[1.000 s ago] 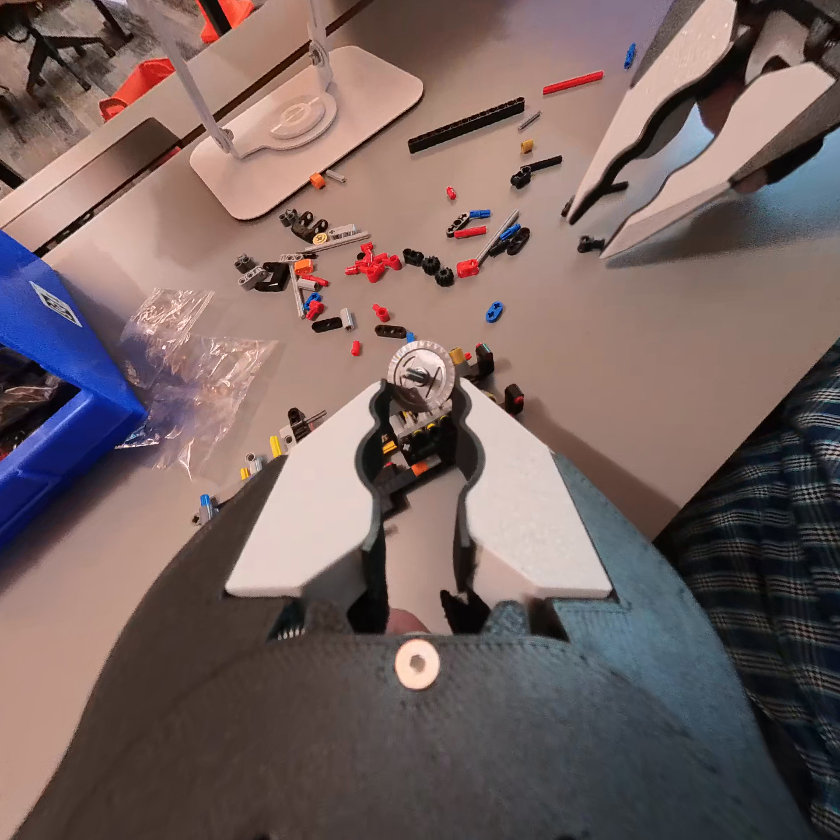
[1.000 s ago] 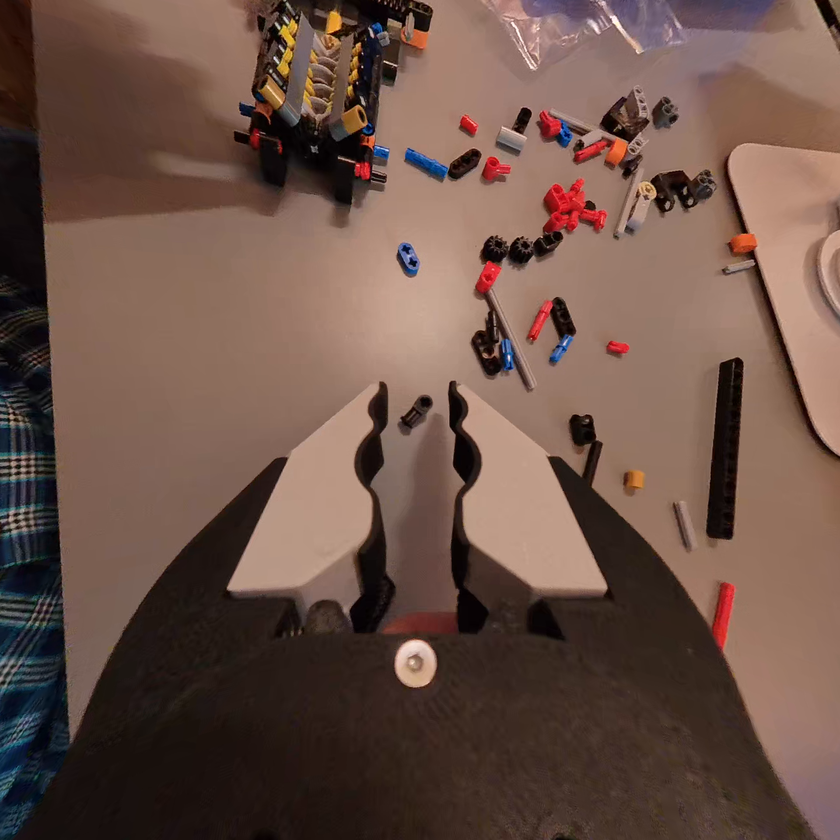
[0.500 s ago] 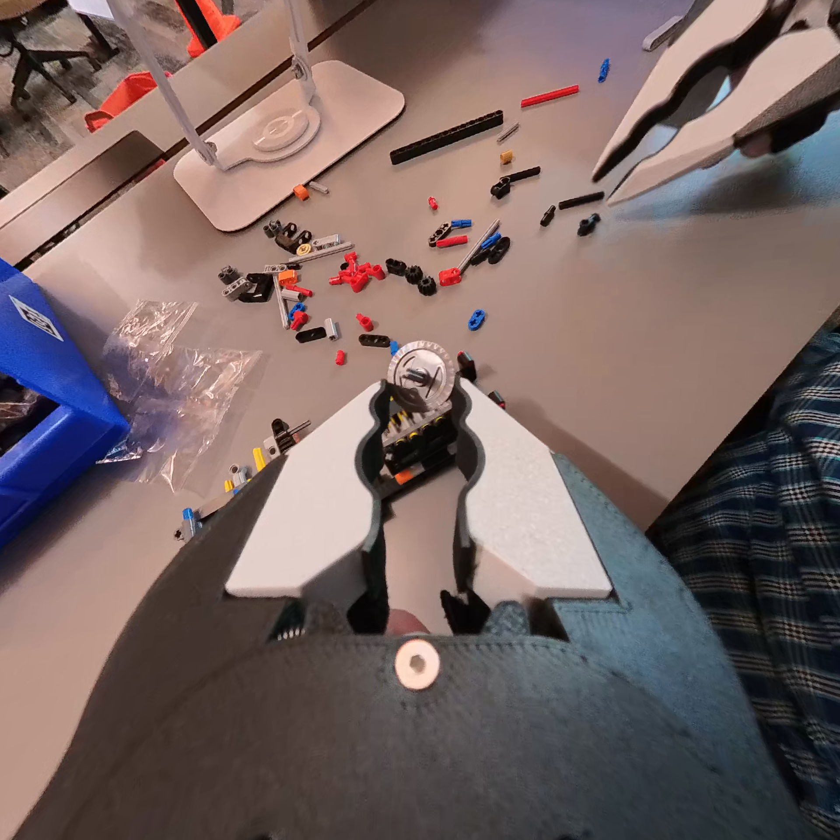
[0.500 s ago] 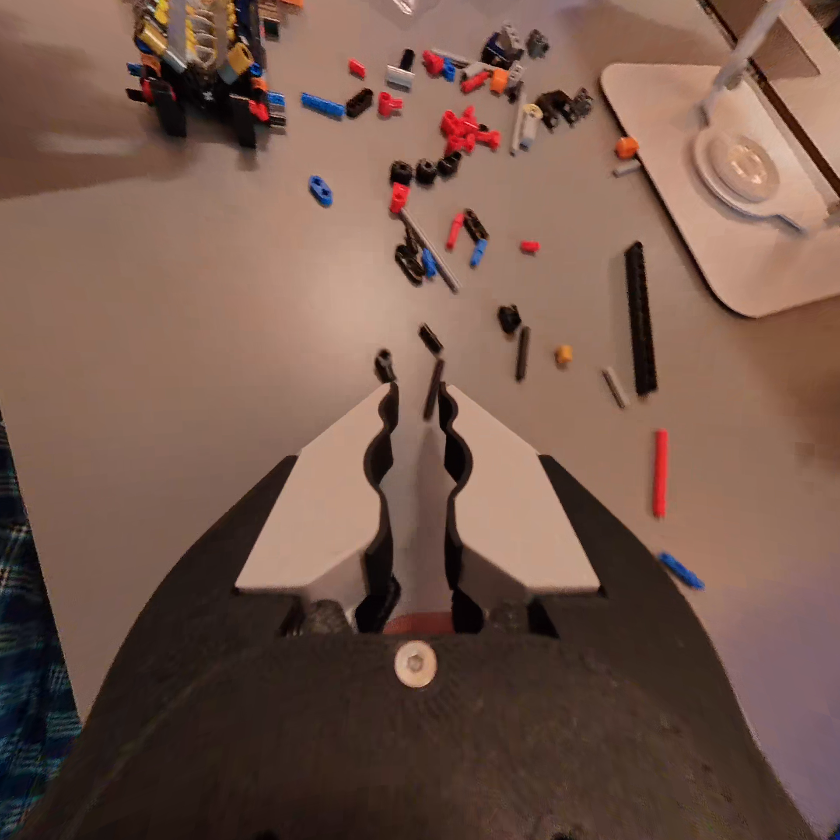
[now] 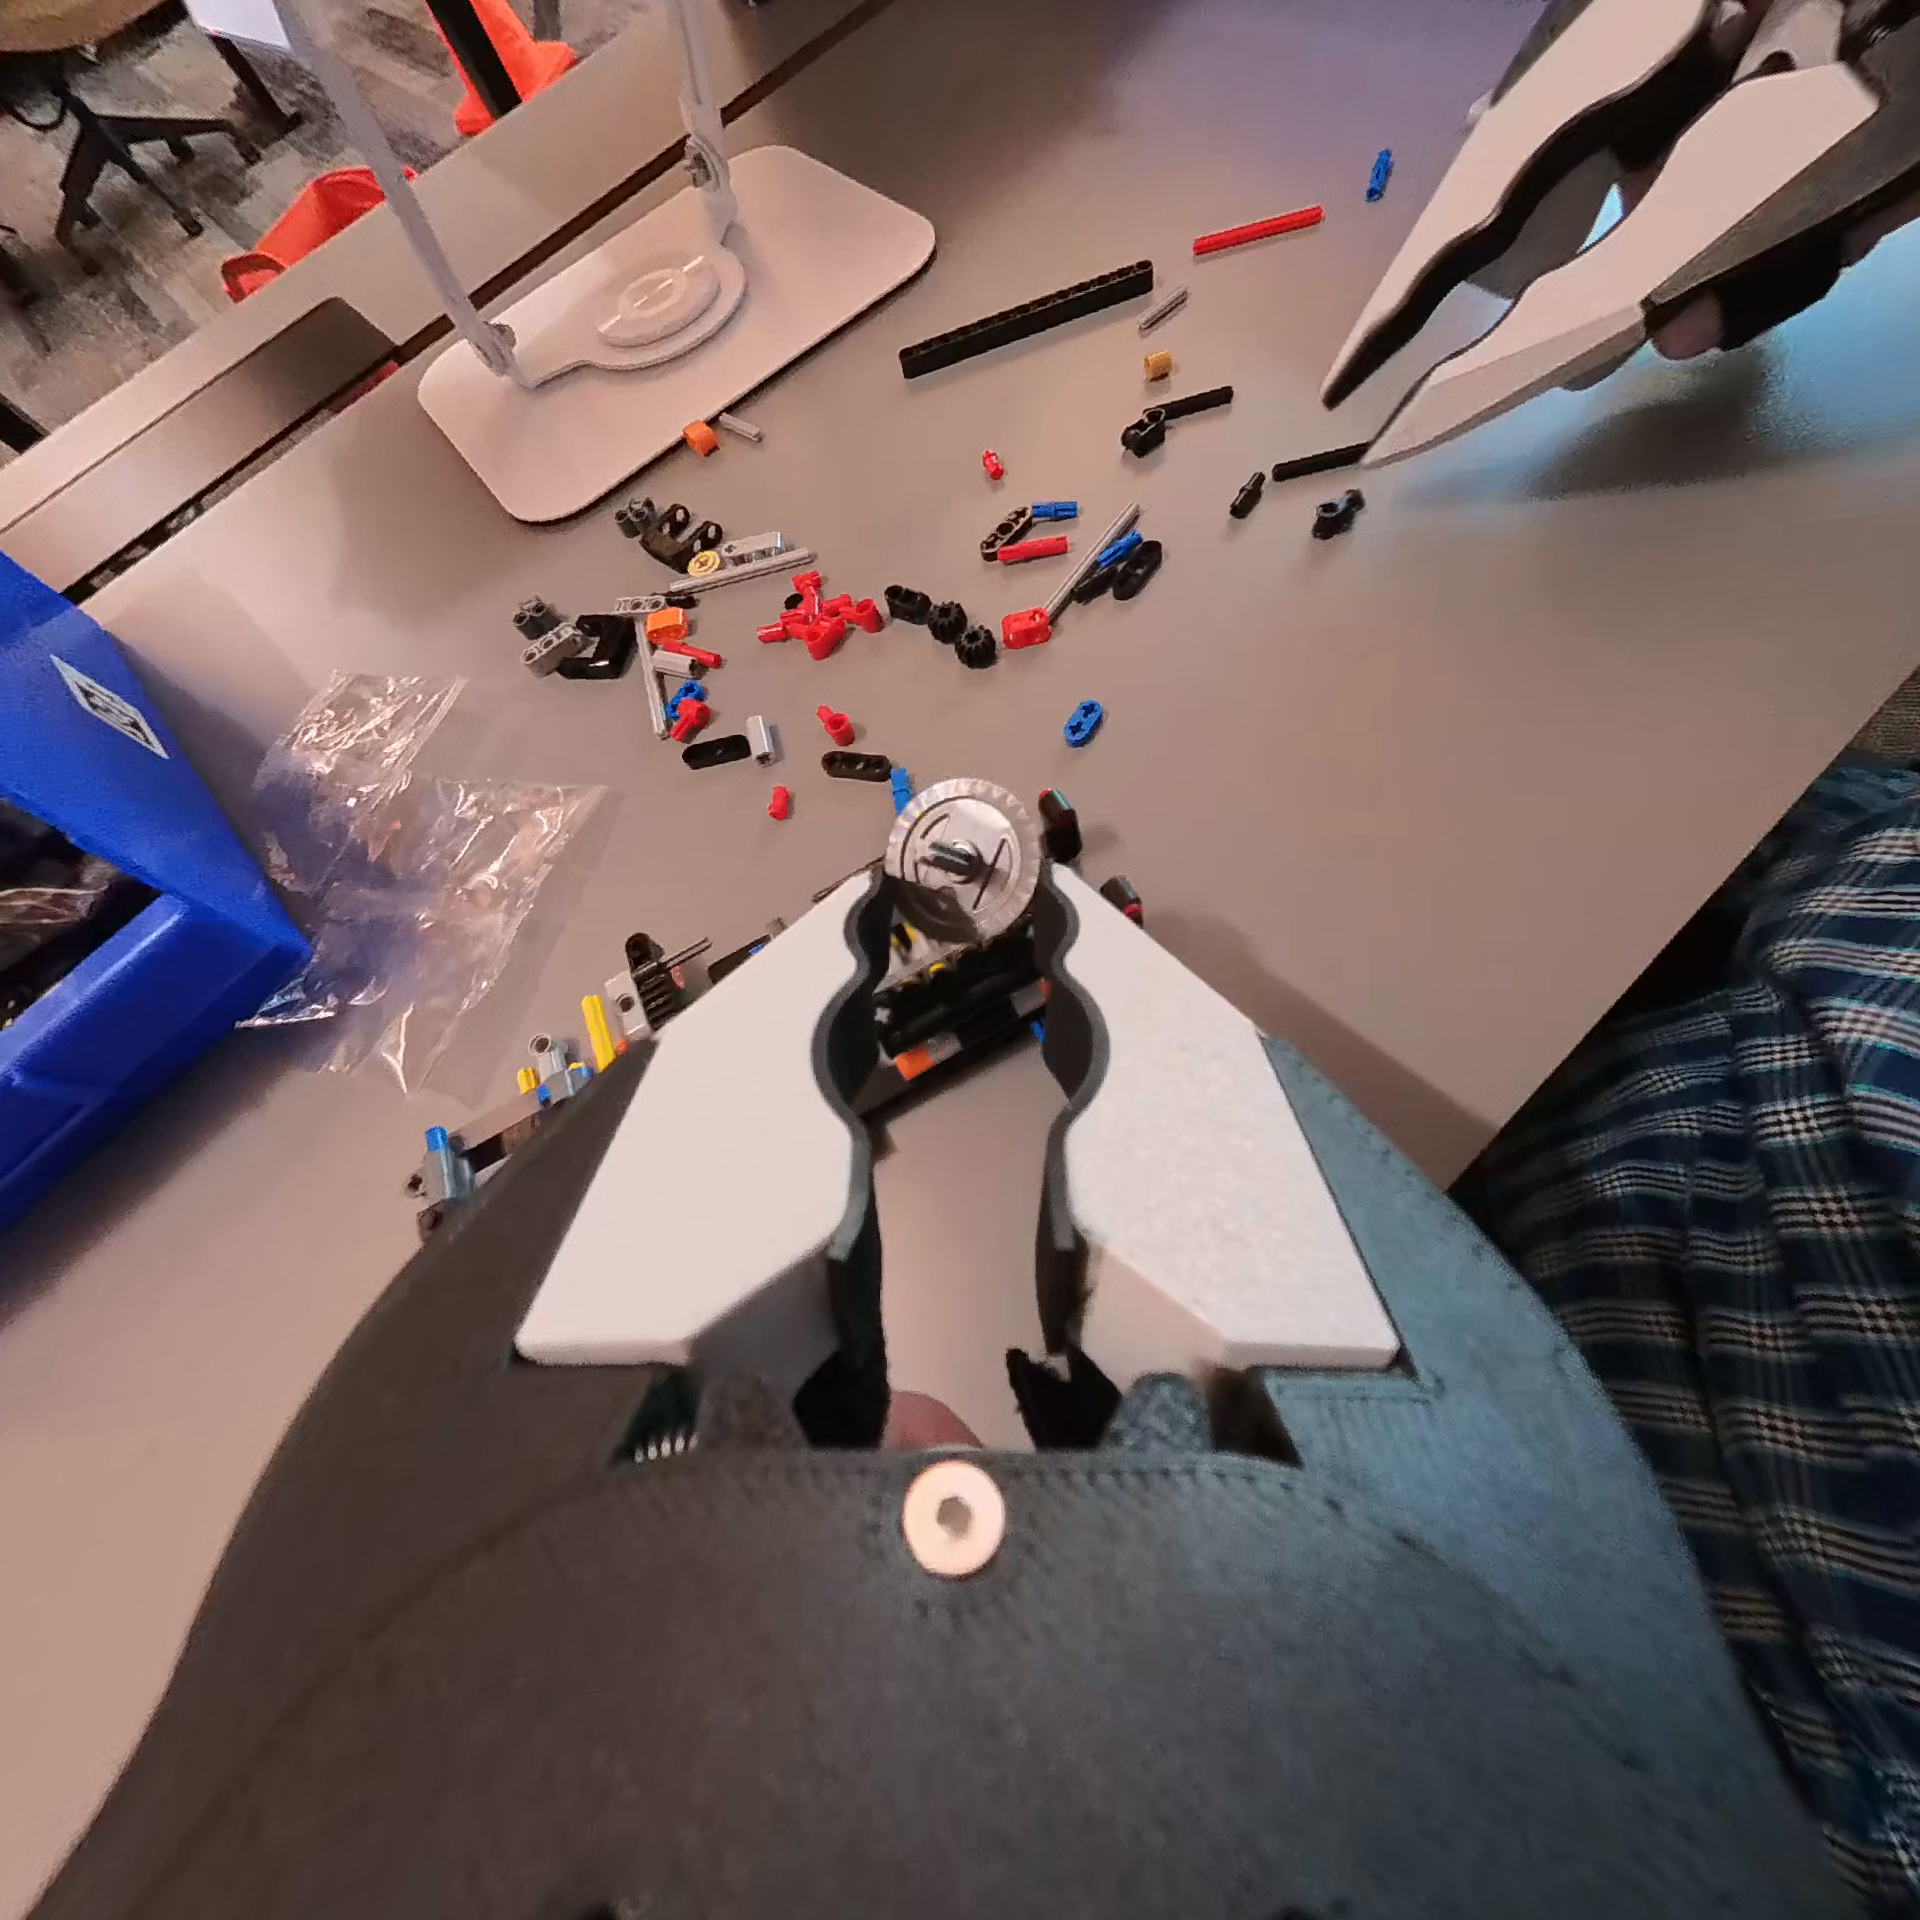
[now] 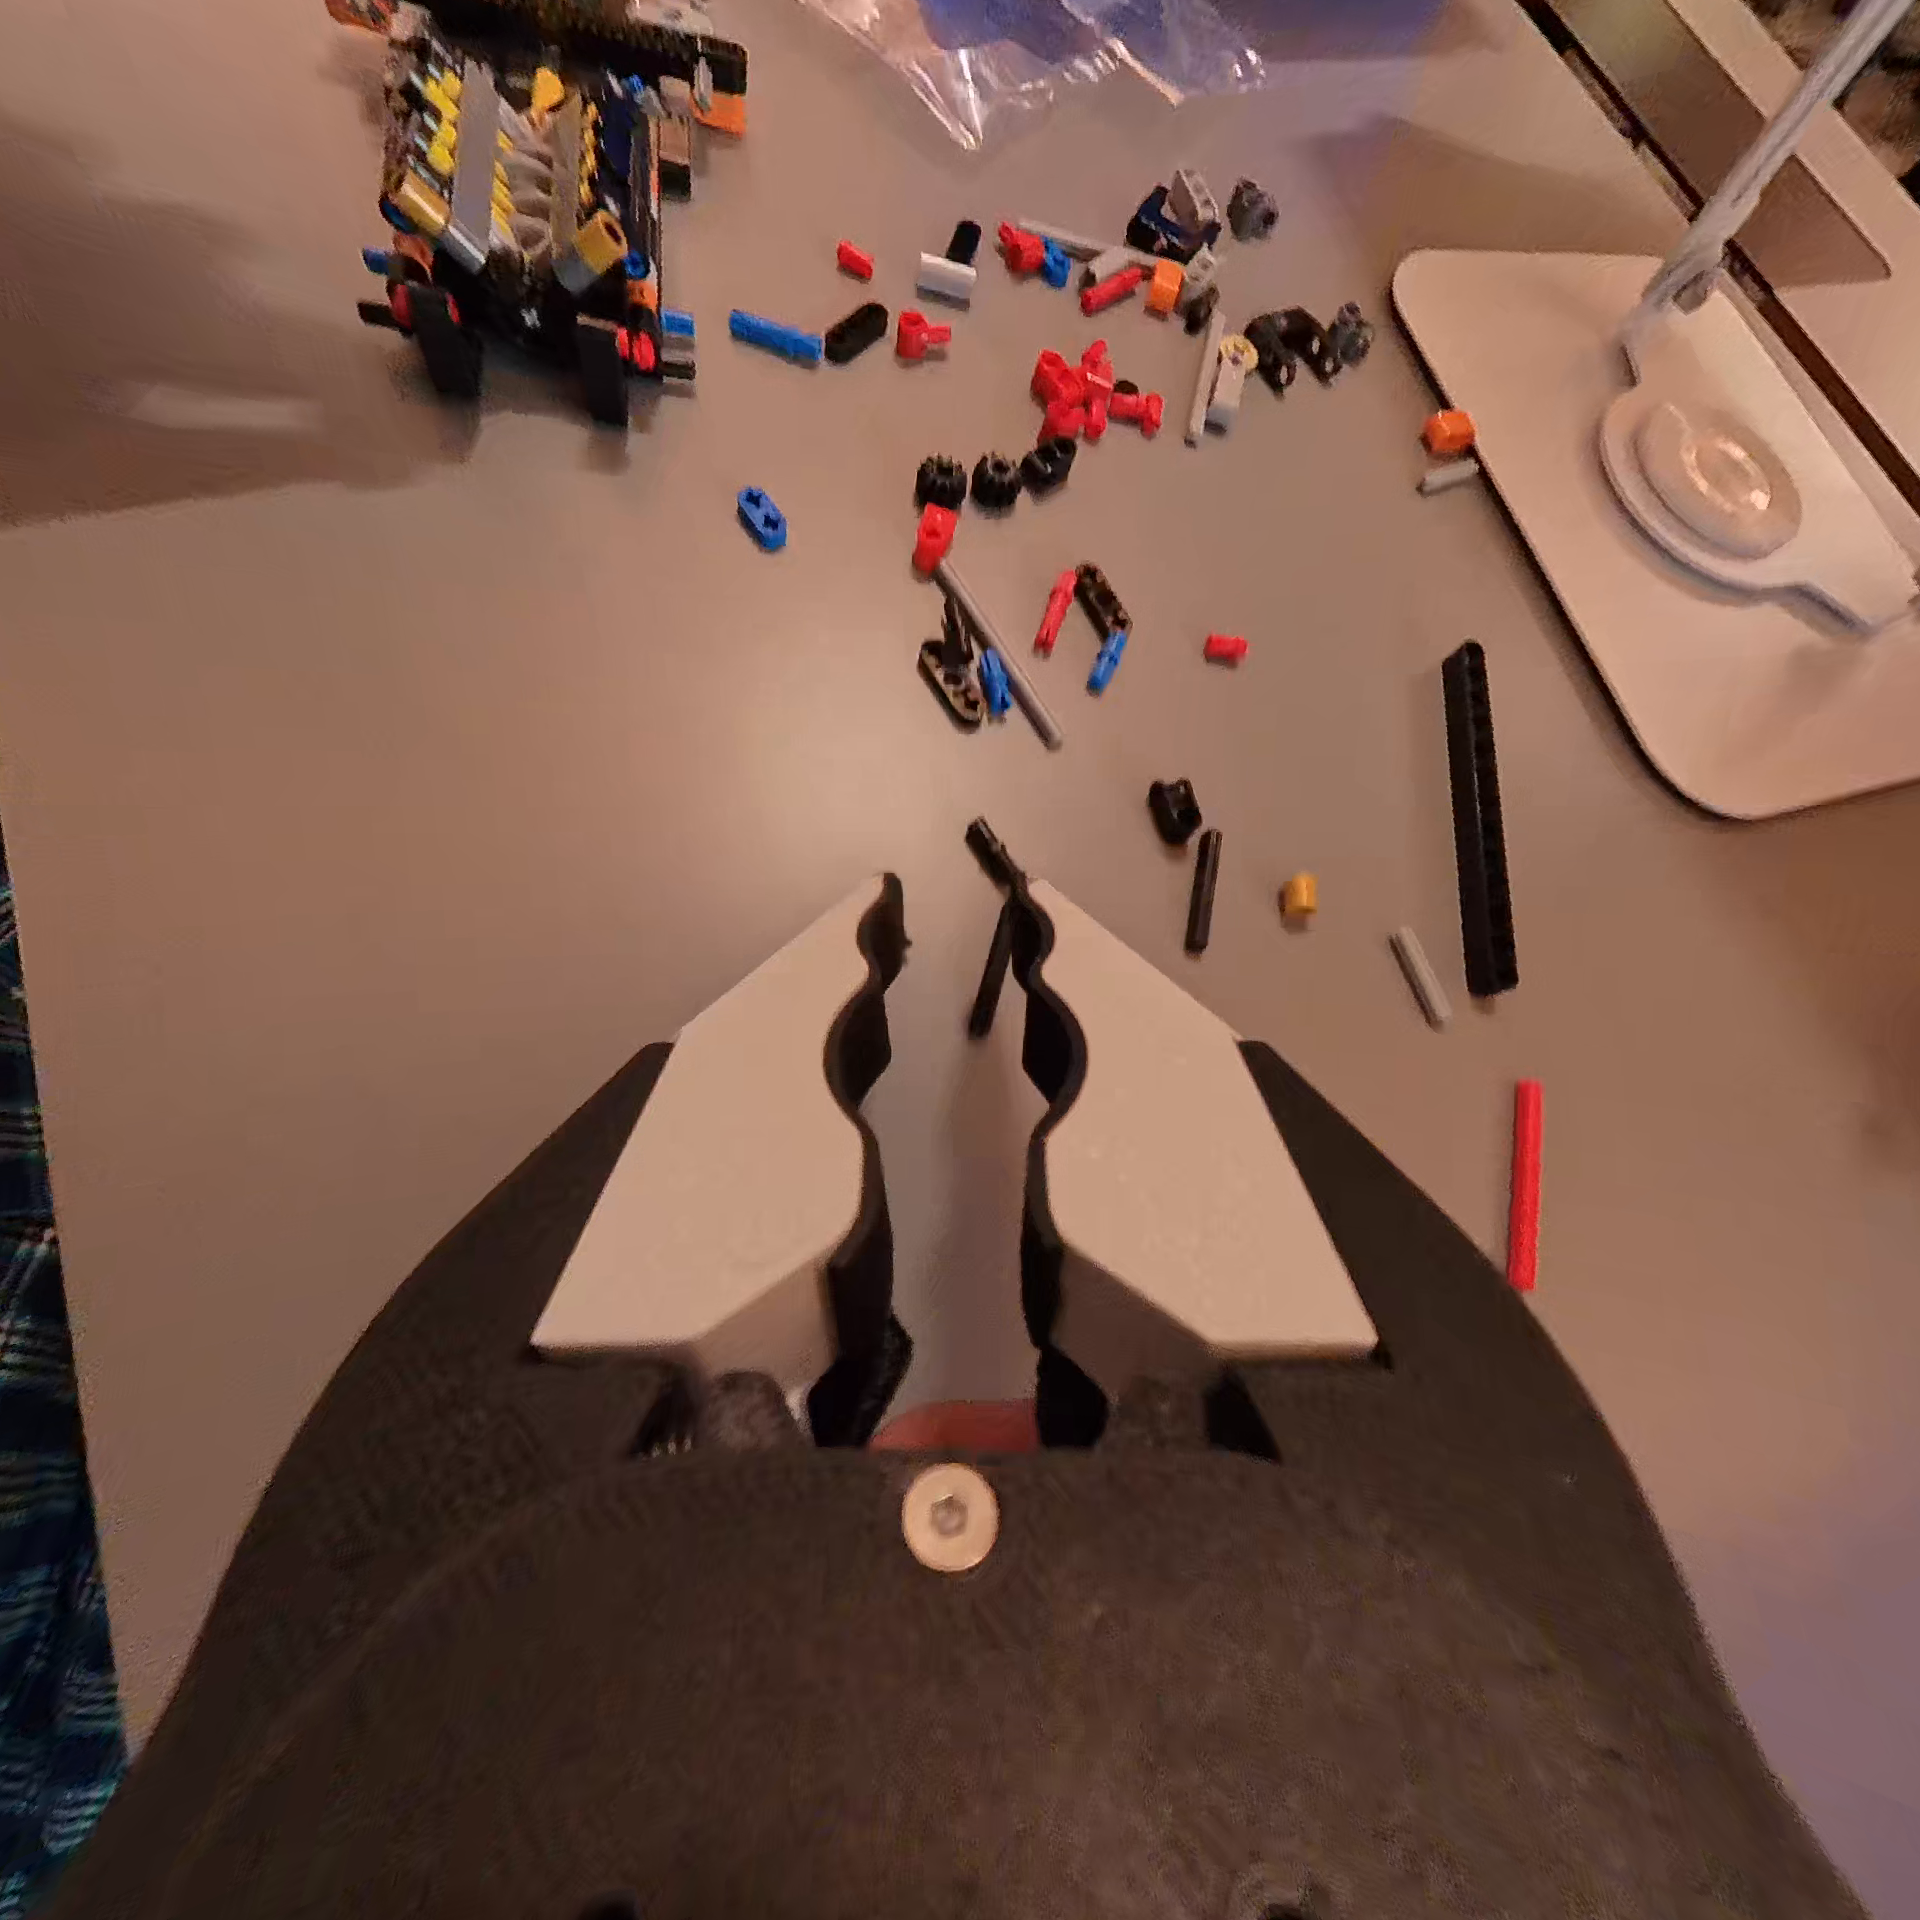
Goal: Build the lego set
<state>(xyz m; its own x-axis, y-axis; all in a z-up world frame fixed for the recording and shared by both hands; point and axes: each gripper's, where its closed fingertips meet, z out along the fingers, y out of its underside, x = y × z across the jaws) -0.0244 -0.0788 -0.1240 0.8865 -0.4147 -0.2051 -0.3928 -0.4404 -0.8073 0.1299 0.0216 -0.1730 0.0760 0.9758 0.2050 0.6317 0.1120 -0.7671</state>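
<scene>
Item: lego assembly, part-built, black frame with yellow and grey parts; stood on the tabletop, clamped at its end in the left gripper, a grey gear wheel facing forward; judged light, rigid, liable to shed pieces if squeezed on protruding pins; best held across the frame. Right gripper stood apart, empty, over a thin black axle; loose pieces lay scattered beyond.
</scene>
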